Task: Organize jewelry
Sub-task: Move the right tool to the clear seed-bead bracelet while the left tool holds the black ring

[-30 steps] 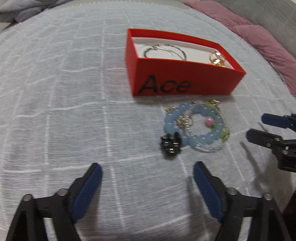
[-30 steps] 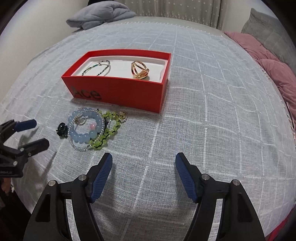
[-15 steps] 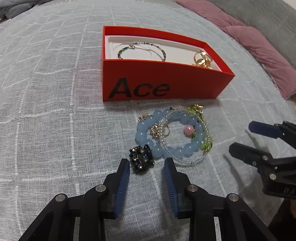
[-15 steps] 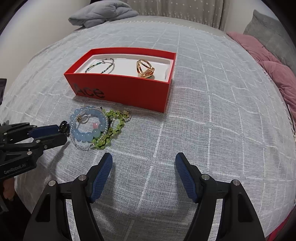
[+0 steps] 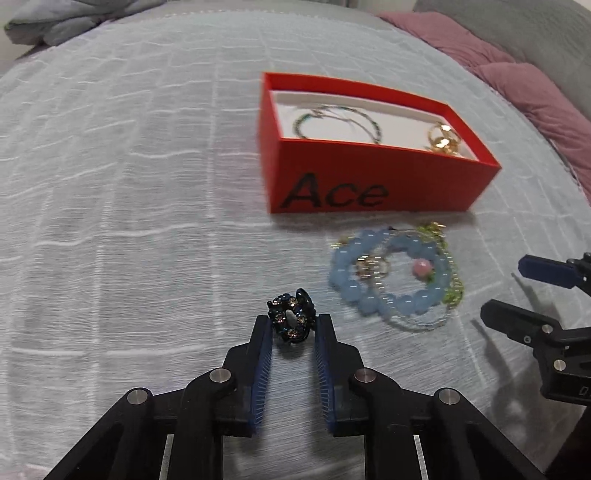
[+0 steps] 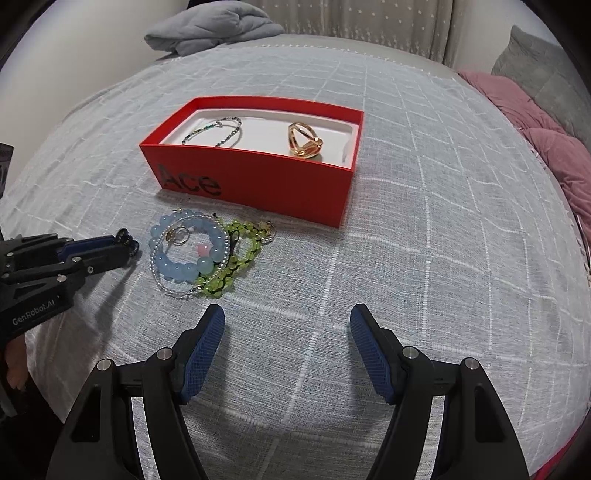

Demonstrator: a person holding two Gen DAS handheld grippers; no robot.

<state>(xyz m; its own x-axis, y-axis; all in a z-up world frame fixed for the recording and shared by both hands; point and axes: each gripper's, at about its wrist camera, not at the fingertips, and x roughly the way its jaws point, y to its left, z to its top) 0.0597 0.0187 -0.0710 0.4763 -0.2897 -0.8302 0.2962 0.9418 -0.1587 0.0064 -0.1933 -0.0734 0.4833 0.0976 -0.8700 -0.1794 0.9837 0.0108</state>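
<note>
A dark jewelled clip [image 5: 291,321] sits between the blue pads of my left gripper [image 5: 293,324]. The jaws are closing and both pads touch the clip. In the right wrist view the same gripper [image 6: 127,243] points in from the left with the clip [image 6: 125,236] at its tip. A red box [image 5: 369,181] marked "Ace" holds a thin beaded bracelet [image 6: 214,134] and a gold ring [image 6: 304,142]. In front of the box lie a blue bead bracelet [image 6: 177,269] and a green bead bracelet [image 6: 236,266]. My right gripper [image 6: 287,325] hovers open over the cloth, near them.
Everything rests on a pale grey checked bedspread [image 6: 406,240]. A folded grey blanket [image 6: 210,29] lies at the far edge. A pink quilt [image 6: 546,122] and a grey pillow [image 6: 535,59] line the right side. A small gold piece [image 6: 181,234] lies inside the blue bracelet.
My left gripper's jaws went from wide apart to narrow, first reaching the dark clip, then taking it between the pads. The right gripper stayed where it was, still open.
</note>
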